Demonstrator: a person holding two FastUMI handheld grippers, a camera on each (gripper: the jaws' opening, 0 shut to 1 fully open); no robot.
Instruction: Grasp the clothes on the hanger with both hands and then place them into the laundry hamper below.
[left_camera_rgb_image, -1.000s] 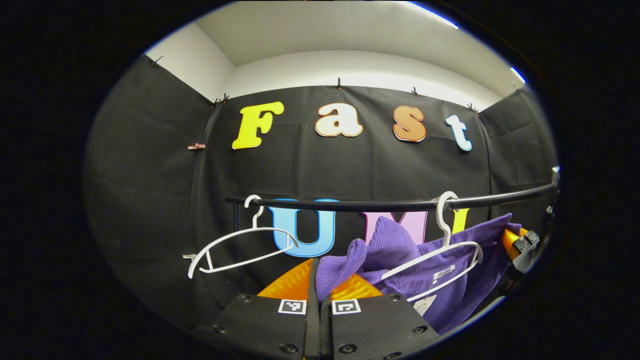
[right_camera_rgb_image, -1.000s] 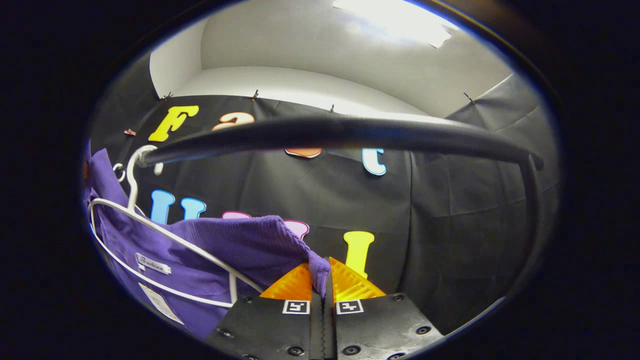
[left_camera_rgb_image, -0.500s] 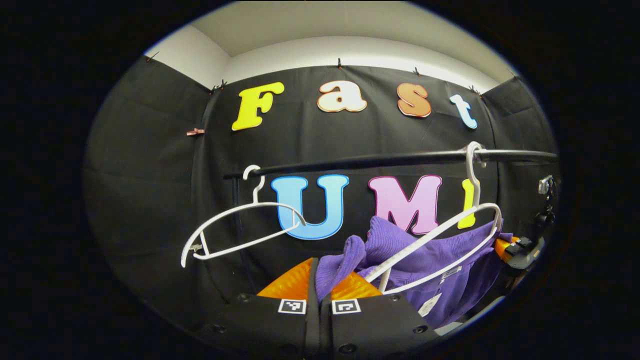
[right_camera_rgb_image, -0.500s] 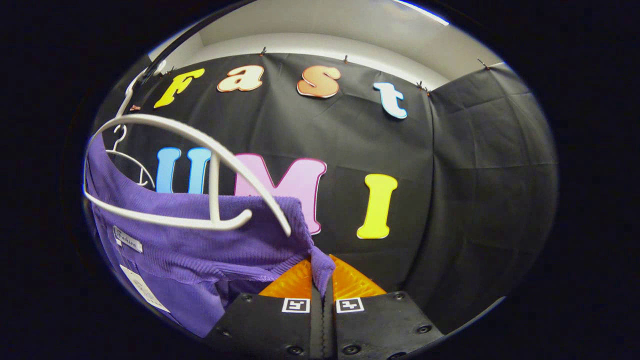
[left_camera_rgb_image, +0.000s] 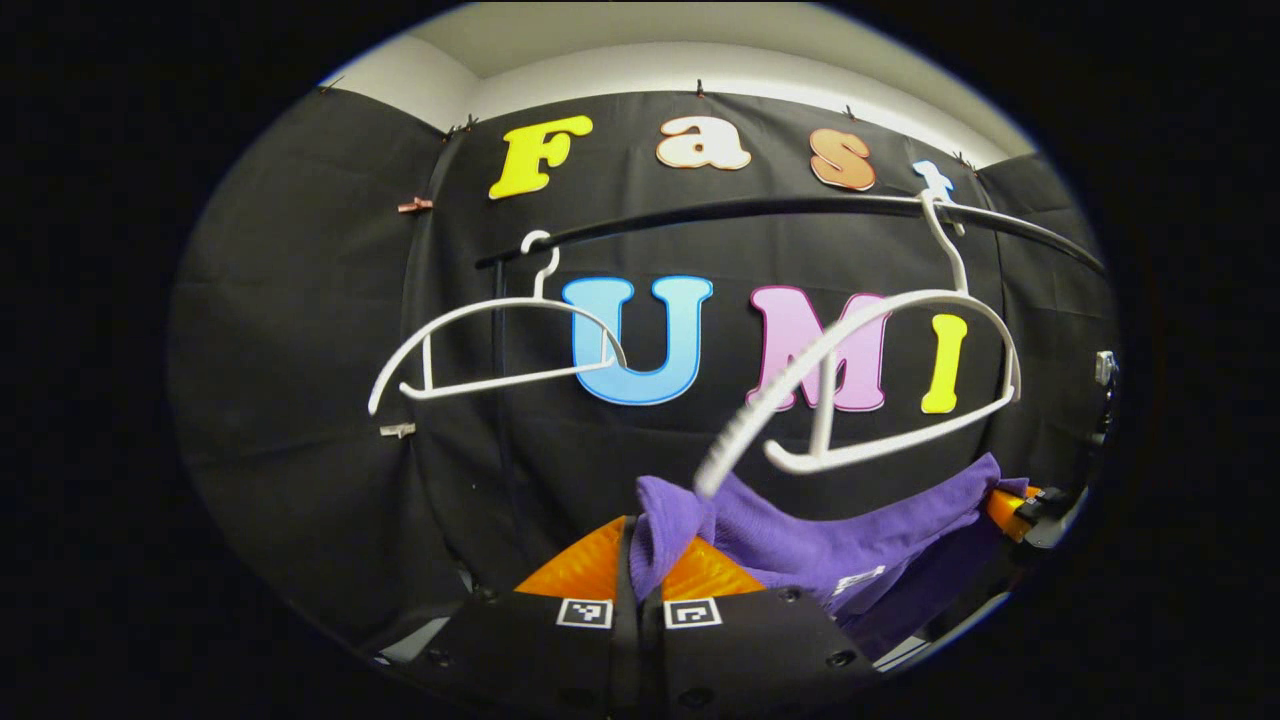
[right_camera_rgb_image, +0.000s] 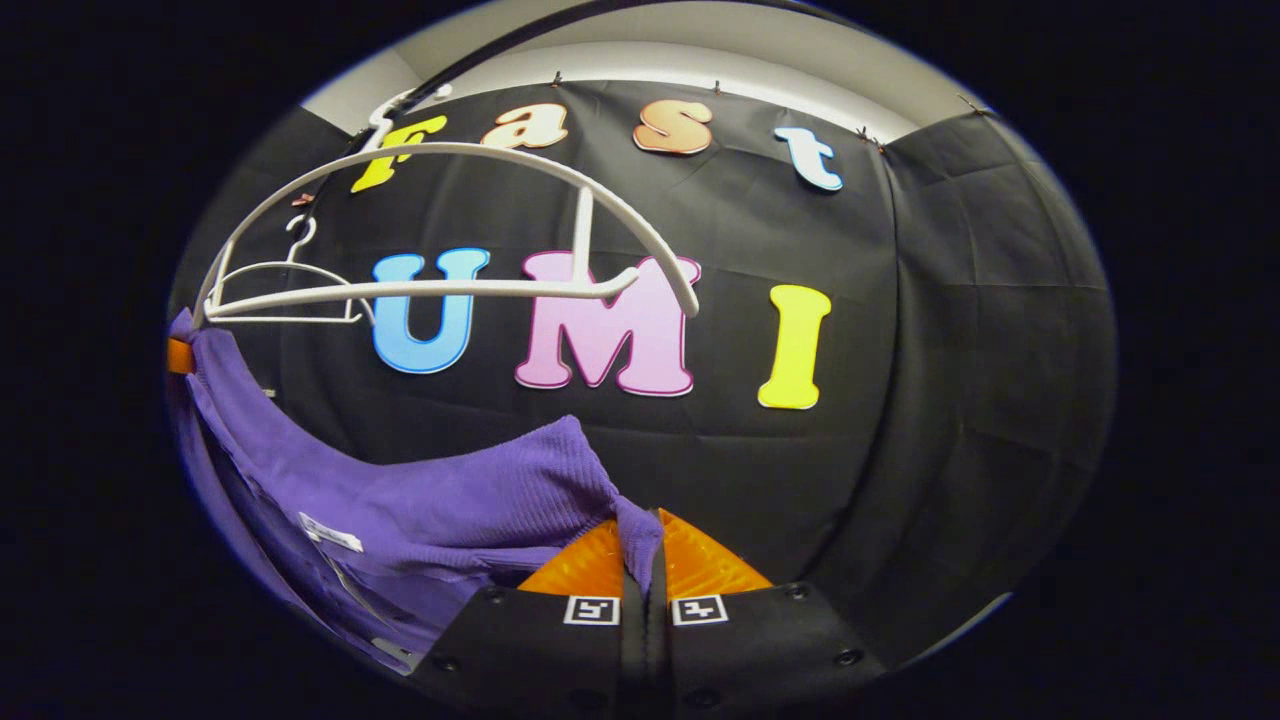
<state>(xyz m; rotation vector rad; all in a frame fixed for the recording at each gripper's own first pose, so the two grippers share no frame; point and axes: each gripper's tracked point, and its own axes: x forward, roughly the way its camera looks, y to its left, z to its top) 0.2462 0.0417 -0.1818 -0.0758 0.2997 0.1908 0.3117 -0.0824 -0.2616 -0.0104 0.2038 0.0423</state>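
A purple knit garment (left_camera_rgb_image: 850, 535) hangs stretched between both grippers, below a bare white hanger (left_camera_rgb_image: 880, 370) that hooks on the black rail (left_camera_rgb_image: 760, 208). My left gripper (left_camera_rgb_image: 640, 560) is shut on one purple corner, which bunches up above its fingers. My right gripper (right_camera_rgb_image: 640, 550) is shut on the other corner of the garment (right_camera_rgb_image: 440, 510). The bare hanger (right_camera_rgb_image: 450, 240) stands above the cloth in the right gripper view, apart from it. At the right edge of the left gripper view, the right gripper (left_camera_rgb_image: 1015, 505) pinches the far corner. At the left edge of the right gripper view, the left gripper (right_camera_rgb_image: 178, 356) shows.
A second white hanger (left_camera_rgb_image: 500, 340) without clothes hangs on the rail to the left, also small in the right gripper view as the far hanger (right_camera_rgb_image: 285, 285). Black cloth walls close in the back and both sides.
Both grippers have come down with the purple garment. It has slid off the white hanger, which now hangs bare above it, and the rail has risen in both views.
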